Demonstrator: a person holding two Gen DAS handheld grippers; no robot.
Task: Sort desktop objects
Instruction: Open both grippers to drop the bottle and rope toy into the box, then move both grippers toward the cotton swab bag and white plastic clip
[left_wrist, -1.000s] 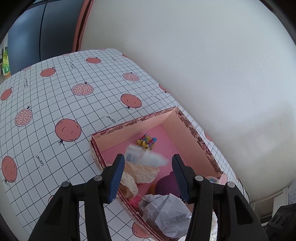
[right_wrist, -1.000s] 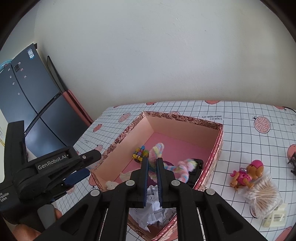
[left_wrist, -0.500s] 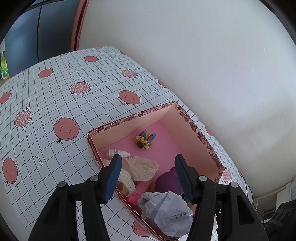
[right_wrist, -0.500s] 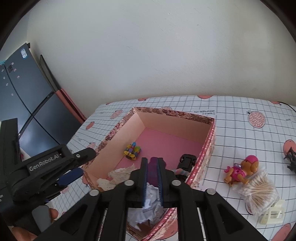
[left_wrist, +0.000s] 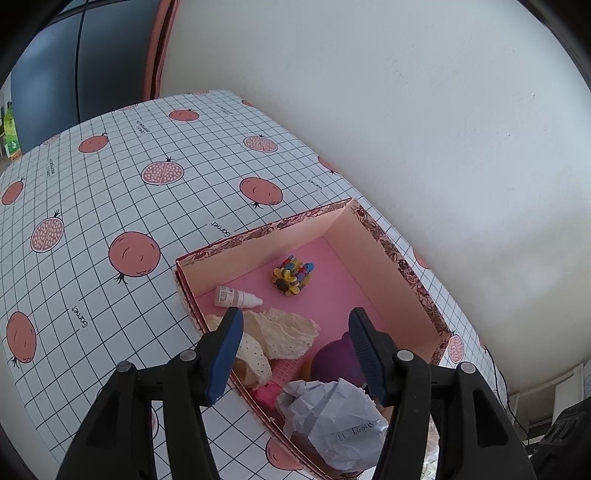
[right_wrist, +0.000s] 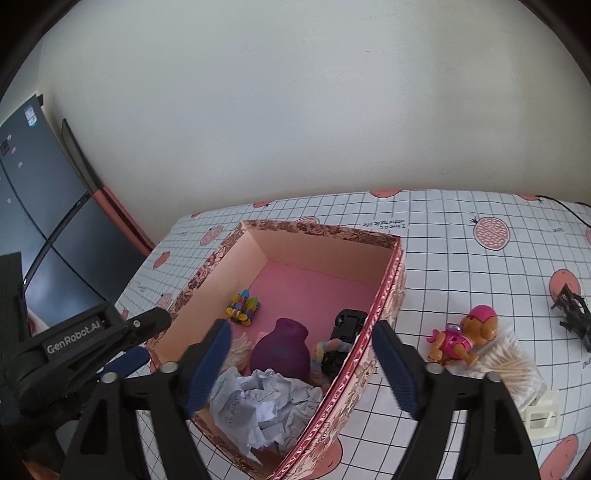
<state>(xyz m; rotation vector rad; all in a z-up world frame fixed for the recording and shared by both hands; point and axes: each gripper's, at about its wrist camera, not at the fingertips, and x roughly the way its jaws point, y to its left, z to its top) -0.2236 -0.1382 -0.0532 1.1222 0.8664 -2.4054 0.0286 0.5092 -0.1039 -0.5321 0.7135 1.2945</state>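
1. Our right tongs (right_wrist: 301, 360) stand wide, their jaws having just been opening, with nothing pressed between the blue pads; they hang over the near end of the box (right_wrist: 388, 291).
2. Our left tongs (left_wrist: 295, 354) are about half open and hold nothing, poised over the box's (left_wrist: 388, 251) near left corner.
3. Below the right tongs lie the paper ball (right_wrist: 264, 410), the purple pot (right_wrist: 280, 350), a pastel band (right_wrist: 325, 349) and a black toy car (right_wrist: 345, 332).
4. The band is mostly hidden behind the pot and car; we cannot tell its full shape.
5. Only the left view shows a small dropper bottle (left_wrist: 236, 297) lying by the left wall, cream lace (left_wrist: 280, 334) just beyond the left pad, and a pink item (left_wrist: 275, 380) whose kind we cannot make out under the lace.
6. Both views show the bright clip bundle (left_wrist: 291, 277) farther in on the pink floor, well apart from either pair of tongs.
7. Only the right view shows things outside the box on the cloth (right_wrist: 461, 258): a pup toy (right_wrist: 465, 338) touching a swab tub (right_wrist: 513, 365) to the right, a cream clip (right_wrist: 541, 421) partly cut off by the right arm, and a black clip (right_wrist: 572, 317) far right.
8. The left tongs' body (right_wrist: 74, 343) shows at the right view's left edge, its fingers hidden.
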